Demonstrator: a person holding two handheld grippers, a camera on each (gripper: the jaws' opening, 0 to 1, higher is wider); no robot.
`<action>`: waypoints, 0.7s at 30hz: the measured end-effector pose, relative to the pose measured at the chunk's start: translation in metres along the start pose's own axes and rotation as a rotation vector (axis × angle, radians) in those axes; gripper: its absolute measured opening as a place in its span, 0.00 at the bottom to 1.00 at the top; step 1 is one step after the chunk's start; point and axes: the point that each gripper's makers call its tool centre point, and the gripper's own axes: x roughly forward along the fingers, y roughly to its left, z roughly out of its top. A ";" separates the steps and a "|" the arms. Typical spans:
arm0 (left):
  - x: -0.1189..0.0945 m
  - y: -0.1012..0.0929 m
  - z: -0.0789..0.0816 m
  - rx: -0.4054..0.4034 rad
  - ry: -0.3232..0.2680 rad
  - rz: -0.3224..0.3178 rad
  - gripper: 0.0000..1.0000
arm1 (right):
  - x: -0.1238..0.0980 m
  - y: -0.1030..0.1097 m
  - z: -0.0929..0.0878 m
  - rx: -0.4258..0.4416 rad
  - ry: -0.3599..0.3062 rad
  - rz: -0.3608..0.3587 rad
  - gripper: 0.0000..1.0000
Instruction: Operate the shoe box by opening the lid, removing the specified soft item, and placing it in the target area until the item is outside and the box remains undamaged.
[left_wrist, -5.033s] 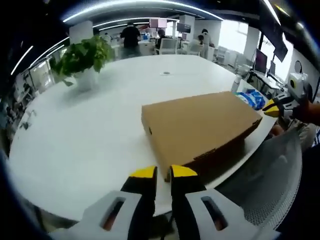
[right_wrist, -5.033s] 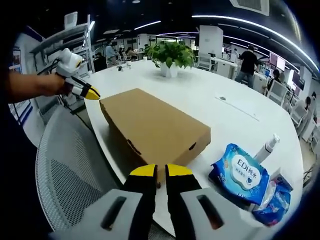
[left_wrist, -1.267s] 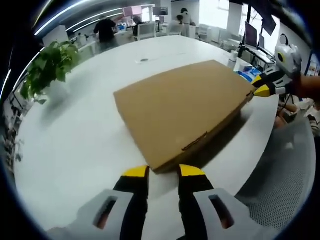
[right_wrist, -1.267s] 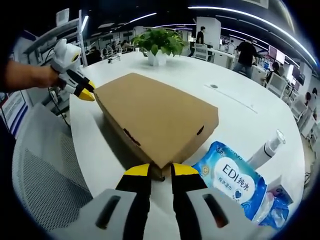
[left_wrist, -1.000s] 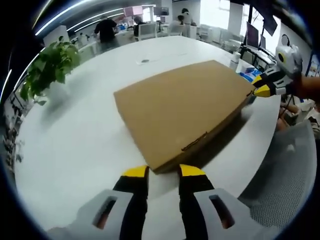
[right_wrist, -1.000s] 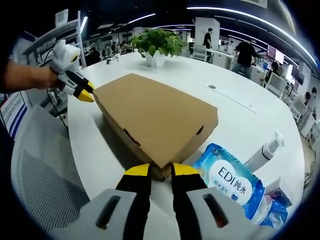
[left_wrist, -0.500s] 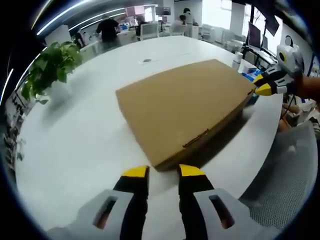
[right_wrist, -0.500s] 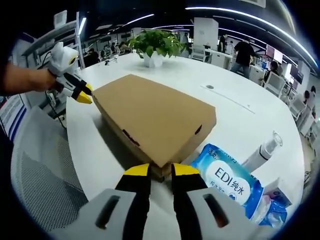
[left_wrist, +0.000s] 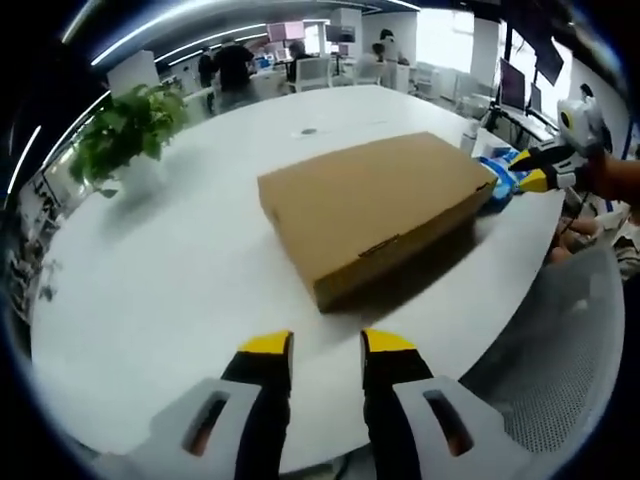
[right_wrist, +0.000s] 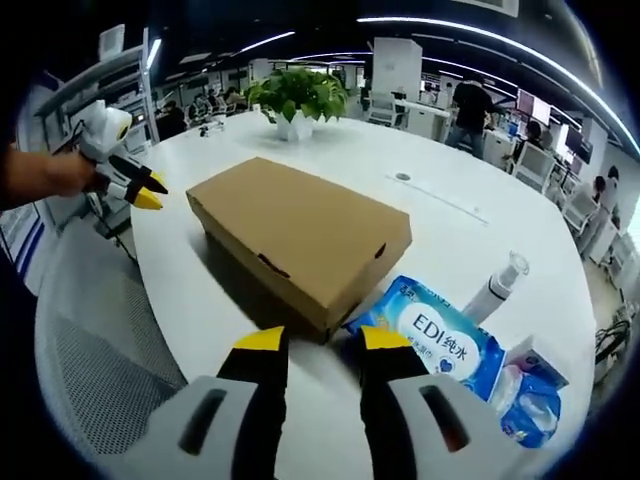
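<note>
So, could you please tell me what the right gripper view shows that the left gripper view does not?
Right gripper view: the left gripper off the box's far corner, and a small pack beyond the wipes. Left gripper view: the right gripper near the wipes. Both: the closed box, the wipes, the plant, the table and the mesh chair.

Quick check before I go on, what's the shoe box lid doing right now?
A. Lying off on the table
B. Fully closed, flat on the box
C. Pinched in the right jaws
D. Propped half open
B. The shoe box has its lid lying flat and shut, and both the left gripper and the right gripper sit short of it with jaws apart, touching nothing.
</note>
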 end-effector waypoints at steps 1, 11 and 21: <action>-0.004 0.000 0.000 0.003 -0.015 0.007 0.24 | -0.003 0.002 0.000 -0.001 -0.001 -0.002 0.26; -0.028 -0.010 0.002 0.001 -0.094 -0.010 0.26 | -0.032 0.021 -0.011 -0.004 0.013 -0.041 0.29; -0.041 -0.014 0.001 0.043 -0.153 -0.067 0.45 | -0.074 0.007 -0.019 0.045 -0.004 -0.212 0.48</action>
